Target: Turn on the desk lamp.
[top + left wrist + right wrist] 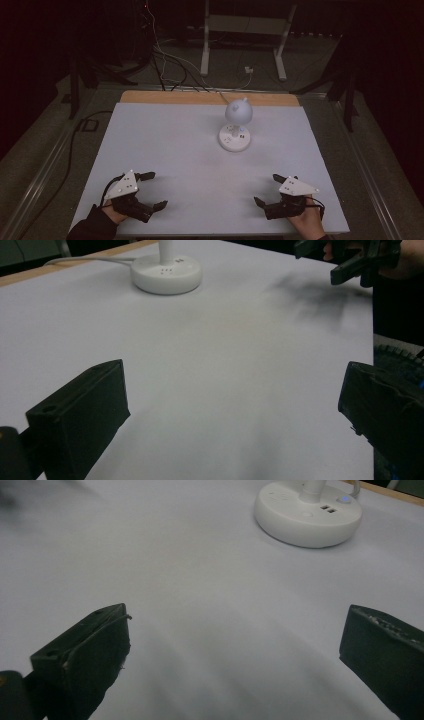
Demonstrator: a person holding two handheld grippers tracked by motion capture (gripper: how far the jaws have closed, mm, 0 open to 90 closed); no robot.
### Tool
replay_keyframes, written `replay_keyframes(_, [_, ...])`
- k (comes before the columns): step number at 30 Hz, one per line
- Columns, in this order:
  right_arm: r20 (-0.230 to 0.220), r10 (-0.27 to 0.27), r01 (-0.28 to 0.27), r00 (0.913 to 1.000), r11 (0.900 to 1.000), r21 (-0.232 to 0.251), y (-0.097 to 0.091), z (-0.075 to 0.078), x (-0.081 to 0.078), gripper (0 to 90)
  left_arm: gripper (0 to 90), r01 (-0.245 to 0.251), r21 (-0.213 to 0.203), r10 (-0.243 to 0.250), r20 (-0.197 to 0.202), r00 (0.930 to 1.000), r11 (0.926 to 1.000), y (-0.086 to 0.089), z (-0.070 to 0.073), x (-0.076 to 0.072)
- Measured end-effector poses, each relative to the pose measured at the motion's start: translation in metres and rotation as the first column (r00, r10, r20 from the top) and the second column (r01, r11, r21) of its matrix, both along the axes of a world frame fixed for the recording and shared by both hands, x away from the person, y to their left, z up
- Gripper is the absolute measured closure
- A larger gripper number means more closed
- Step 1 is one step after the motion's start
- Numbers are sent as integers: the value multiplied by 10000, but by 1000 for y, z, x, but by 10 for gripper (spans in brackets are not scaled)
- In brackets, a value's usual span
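White desk lamp (235,127) between two splayed grippers (150,190).

A dim lab or recording room: a table (150,130) with a white cover stands on grey carpet, loose cables (165,65) trail across the floor behind its far edge, beside a white metal stand (205,50).

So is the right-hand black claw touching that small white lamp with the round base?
Apart. In the high view the right gripper sits near the table's front edge, with bare white tabletop between it and the lamp. The right gripper view shows open jaws holding nothing.
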State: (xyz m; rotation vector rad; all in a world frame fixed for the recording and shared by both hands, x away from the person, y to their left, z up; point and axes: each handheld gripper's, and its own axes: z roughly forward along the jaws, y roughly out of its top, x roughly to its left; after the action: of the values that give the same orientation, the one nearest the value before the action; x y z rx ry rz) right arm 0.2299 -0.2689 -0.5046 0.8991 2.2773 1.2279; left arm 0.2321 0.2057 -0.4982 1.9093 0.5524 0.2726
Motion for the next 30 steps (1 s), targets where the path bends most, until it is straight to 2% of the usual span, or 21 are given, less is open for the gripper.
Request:
replay_keyframes(2, [-73,5,-5,10000,10000,41,0,0,0,0,2,-3,-47,3,-20,10000,10000,0,0,0])
replay_keyframes(3, [-247,40,-37,9997,9999,107,1,1,0,0,2,-11,-32,11,-15,10000,10000,0,0,0])
replay_keyframes(7, [-250,39,-32,9997,9996,298,0,6,-1,0,2,-32,-49,32,-75,10000,10000,0,0,0])
replay_keyframes(11, [-283,50,-42,9996,9996,288,0,9,-1,0,2,-8,-53,7,-86,10000,10000,0,0,0])
replay_keyframes(15, [-471,-15,42,9989,9984,562,2,15,0,0,2,-49,-36,48,-88,9999,10000,1,0,1])
replay_keyframes(30, [-155,98,-82,9998,9950,995,9,39,1,0,2,-55,-61,55,-86,9999,10000,0,0,0])
